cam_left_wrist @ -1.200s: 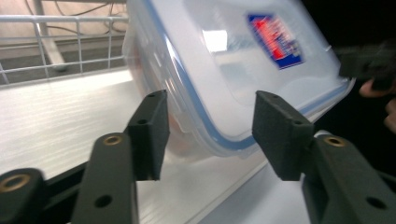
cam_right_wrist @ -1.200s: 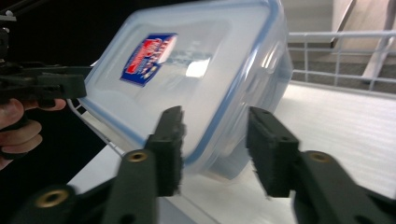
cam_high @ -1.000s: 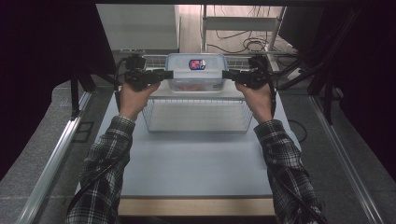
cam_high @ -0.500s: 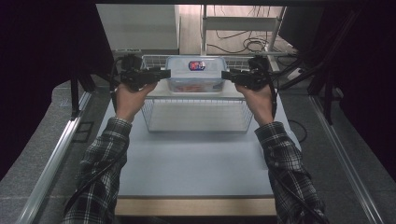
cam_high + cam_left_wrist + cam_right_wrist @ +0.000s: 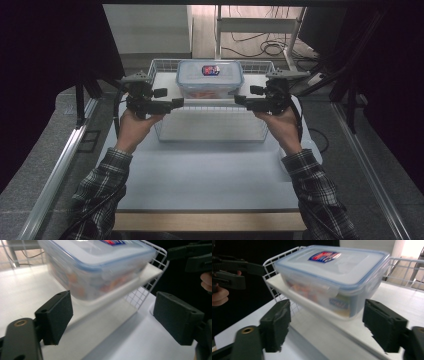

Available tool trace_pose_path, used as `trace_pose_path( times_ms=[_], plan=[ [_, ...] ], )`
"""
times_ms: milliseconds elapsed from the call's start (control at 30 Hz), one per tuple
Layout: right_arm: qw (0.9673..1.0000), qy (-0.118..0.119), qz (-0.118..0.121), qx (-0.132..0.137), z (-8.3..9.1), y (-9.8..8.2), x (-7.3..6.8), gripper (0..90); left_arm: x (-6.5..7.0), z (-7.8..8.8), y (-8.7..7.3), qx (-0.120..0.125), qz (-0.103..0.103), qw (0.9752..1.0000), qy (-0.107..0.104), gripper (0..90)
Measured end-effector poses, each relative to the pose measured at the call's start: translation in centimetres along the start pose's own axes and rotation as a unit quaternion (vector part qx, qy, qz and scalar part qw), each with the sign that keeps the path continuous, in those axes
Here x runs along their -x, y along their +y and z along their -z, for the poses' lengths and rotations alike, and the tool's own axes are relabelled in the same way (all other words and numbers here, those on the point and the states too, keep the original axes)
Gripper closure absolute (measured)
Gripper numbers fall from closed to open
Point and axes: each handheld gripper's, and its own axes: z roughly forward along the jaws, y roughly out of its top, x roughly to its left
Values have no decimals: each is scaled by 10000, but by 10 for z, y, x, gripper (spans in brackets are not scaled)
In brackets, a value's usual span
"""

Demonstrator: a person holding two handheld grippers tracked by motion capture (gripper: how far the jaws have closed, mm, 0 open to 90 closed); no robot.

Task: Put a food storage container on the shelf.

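A clear lidded container (image 5: 210,79) with a blue-rimmed lid and a red-and-blue label stands on the white wire rack (image 5: 210,125) at the table's far side. Orange contents show through its wall (image 5: 100,262) (image 5: 332,272). My left gripper (image 5: 170,97) (image 5: 115,315) hovers just left of the container, apart from it. Its jaws have just been opening and hold nothing. My right gripper (image 5: 247,95) (image 5: 330,315) mirrors it on the right side. Its jaws have also just been opening, with nothing between them.
The rack's wire edge (image 5: 147,290) (image 5: 274,262) rises around a white shelf board. White table surface (image 5: 210,175) stretches toward the near wooden edge. Metal rails run along both sides. Cables and furniture lie beyond the rack.
Both grippers have drawn back from the container's ends, outward and toward the near side, and their jaws stand wider. The container has stayed on the rack.
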Motion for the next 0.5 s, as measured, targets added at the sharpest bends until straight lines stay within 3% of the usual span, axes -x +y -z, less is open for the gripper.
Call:
trace_pose_path(
  times_ms=[200, 500],
  plan=[
    [9997, 86, 219, -69, 7, -17, -13, 131, 17, 3, -17, -142, -114, 9998, -112, 83],
    [9986, 121, 485, -155, 19, -42, -27, 79, 35, 4, -42, -292, -280, 9988, -265, 37]
  ],
)
